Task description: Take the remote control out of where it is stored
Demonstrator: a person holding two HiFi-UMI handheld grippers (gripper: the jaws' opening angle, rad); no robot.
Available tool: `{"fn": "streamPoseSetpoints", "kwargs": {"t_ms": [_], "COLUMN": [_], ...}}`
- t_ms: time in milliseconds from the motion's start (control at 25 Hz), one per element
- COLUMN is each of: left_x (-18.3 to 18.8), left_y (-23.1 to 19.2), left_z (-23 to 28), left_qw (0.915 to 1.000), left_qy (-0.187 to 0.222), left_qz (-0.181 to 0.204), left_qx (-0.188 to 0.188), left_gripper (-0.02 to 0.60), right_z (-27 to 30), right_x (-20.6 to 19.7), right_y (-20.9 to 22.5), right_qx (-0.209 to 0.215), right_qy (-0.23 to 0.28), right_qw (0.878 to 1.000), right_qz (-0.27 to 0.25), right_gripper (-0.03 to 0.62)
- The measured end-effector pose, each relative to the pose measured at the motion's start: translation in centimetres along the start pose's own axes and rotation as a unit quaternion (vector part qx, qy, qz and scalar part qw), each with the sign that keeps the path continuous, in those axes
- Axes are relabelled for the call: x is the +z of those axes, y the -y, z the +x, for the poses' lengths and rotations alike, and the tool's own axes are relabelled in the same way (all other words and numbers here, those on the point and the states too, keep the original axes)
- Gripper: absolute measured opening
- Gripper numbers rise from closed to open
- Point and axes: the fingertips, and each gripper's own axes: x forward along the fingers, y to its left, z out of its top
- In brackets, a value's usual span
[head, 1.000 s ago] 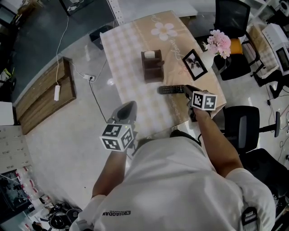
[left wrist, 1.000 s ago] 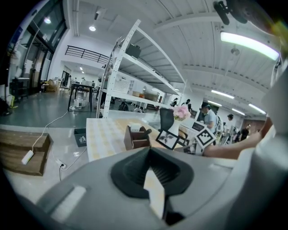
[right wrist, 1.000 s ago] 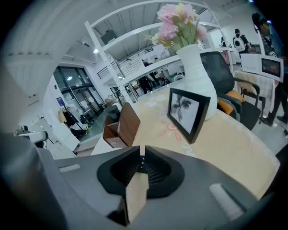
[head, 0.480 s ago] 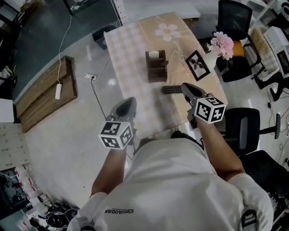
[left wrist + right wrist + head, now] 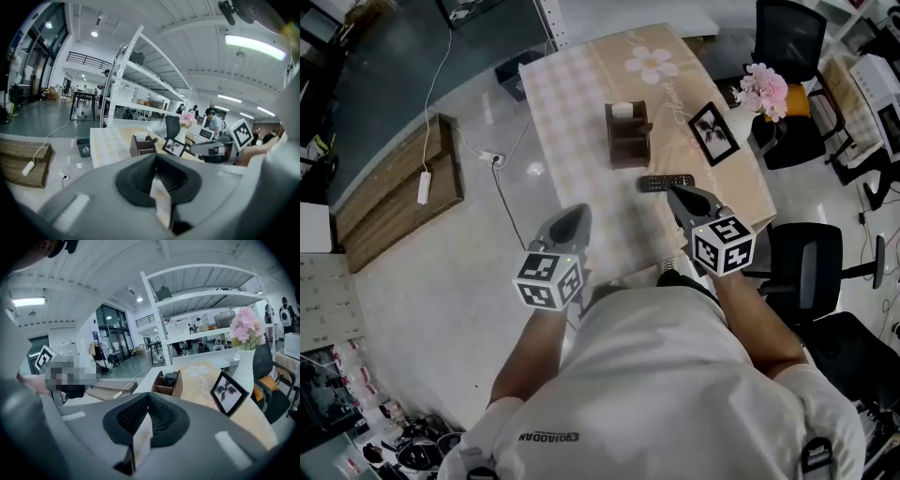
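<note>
The right gripper (image 5: 675,193) and the left gripper (image 5: 574,216) both have their jaws pressed together, with nothing between them. The remote control (image 5: 666,182) lies flat on the table (image 5: 581,103), just beyond the right tips and apart from the brown holder (image 5: 627,136). So the taking out seems finished, and the next move only needs to draw the hands away.

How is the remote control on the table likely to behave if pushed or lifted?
The remote control looks like a slim rigid bar, so it probably stays stiff and feels light. Lying flat on the table, it should slide rather than roll or tip.
</note>
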Motion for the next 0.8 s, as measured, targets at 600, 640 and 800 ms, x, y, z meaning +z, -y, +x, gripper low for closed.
{"fn": "streamPoseSetpoints", "kwargs": {"t_ms": [600, 640, 800], "left_x": [0.1, 0.1, 0.3], "left_y": [1.2, 1.2, 1.3], "left_z": [0.8, 0.9, 1.0], "left_qw": [0.9998, 0.9998, 0.9997], "left_qy": [-0.007, -0.008, -0.008], "left_qz": [0.016, 0.017, 0.023], "left_qx": [-0.009, -0.010, -0.010], "left_gripper": [0.003, 0.003, 0.003], "right_z": [0.3, 0.4, 0.5], "right_x": [-0.7, -0.7, -0.7], "right_y": [-0.7, -0.7, -0.7], "right_qx": [0.010, 0.011, 0.014], "right_qy": [-0.024, -0.024, -0.025], "right_qw": [0.998, 0.998, 0.997], "right_qz": [-0.062, -0.063, -0.064], "right_gripper": [0.005, 0.005, 0.005]}}
